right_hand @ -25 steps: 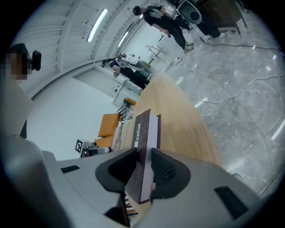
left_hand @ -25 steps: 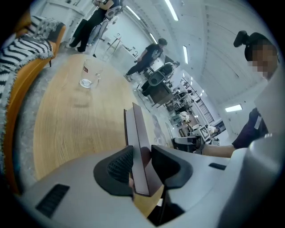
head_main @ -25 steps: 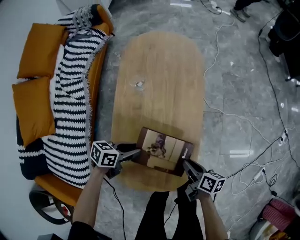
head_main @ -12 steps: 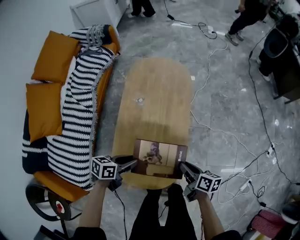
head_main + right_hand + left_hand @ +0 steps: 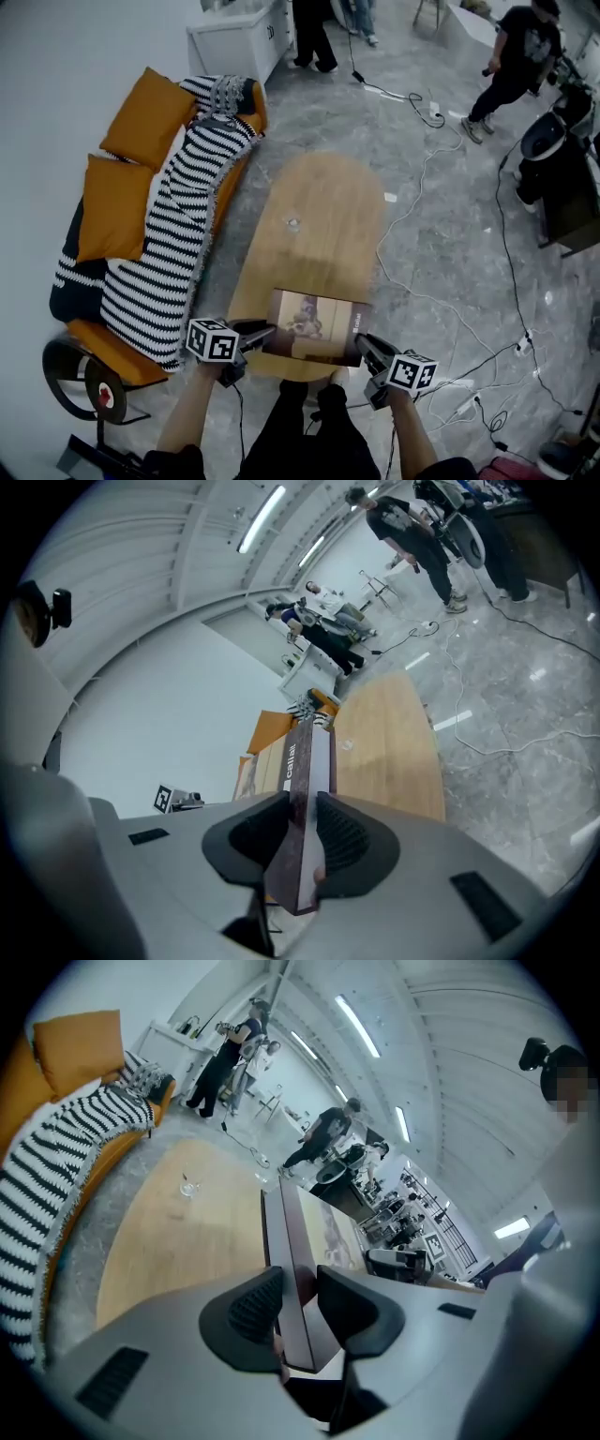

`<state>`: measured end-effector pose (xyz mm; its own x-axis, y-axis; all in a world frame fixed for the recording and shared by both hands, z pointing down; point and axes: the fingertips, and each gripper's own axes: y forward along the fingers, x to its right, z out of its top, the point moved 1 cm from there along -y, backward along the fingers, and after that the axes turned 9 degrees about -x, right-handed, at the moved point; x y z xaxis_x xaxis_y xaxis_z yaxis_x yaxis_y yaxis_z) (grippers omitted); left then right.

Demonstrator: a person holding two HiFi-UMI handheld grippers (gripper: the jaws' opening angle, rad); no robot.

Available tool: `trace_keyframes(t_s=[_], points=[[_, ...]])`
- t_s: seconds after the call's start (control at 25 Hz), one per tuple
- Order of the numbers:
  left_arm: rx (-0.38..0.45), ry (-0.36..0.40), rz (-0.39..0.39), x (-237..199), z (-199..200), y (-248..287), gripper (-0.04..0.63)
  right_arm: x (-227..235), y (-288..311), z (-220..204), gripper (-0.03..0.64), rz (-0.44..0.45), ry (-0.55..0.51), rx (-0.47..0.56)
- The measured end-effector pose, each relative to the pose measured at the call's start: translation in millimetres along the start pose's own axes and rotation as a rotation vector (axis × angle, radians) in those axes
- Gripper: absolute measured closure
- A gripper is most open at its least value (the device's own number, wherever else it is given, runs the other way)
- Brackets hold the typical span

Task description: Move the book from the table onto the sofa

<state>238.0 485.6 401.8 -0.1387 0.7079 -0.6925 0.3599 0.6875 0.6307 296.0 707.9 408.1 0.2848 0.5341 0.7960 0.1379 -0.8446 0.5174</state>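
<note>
My forearms reach forward side by side. My left hand-held gripper [image 5: 255, 336] and right hand-held gripper [image 5: 364, 344], jaws just closing tighter, clamp the book [image 5: 314, 325] by its left and right edges over the tabletop's [image 5: 319, 216] near end.

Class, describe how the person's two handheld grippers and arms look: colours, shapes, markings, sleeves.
The left gripper and right gripper each have a dark body carrying a white cube printed with black square markers. Seen close, the housing is grey with black ribbed pads. The forearms are bare; dark sleeves show higher up.
</note>
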Motion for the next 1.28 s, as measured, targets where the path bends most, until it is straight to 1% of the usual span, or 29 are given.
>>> trace_keyframes(t_s=[0.16,0.36,0.56,0.72,1.0,1.28], points=[[0.035,-0.013,0.012,22,-9,-17,0.469,-18,-16,-1,0.506,0.015,-0.023,-0.003],[0.092,-0.043,0.008,40,-24,-38,0.468,-42,-27,0,0.508,0.021,-0.054,0.006],[0.144,-0.052,0.020,52,-27,-53,0.468,-58,-34,1,0.508,0.046,-0.088,0.005],[0.158,-0.046,0.036,58,-27,-59,0.468,-63,-37,1,0.508,0.063,-0.094,0.006],[0.181,-0.034,0.053,65,-27,-63,0.468,-69,-43,1,0.509,0.066,-0.107,0.006],[0.189,-0.050,0.053,67,-33,-65,0.468,-68,-45,-3,0.509,0.064,-0.113,0.004]])
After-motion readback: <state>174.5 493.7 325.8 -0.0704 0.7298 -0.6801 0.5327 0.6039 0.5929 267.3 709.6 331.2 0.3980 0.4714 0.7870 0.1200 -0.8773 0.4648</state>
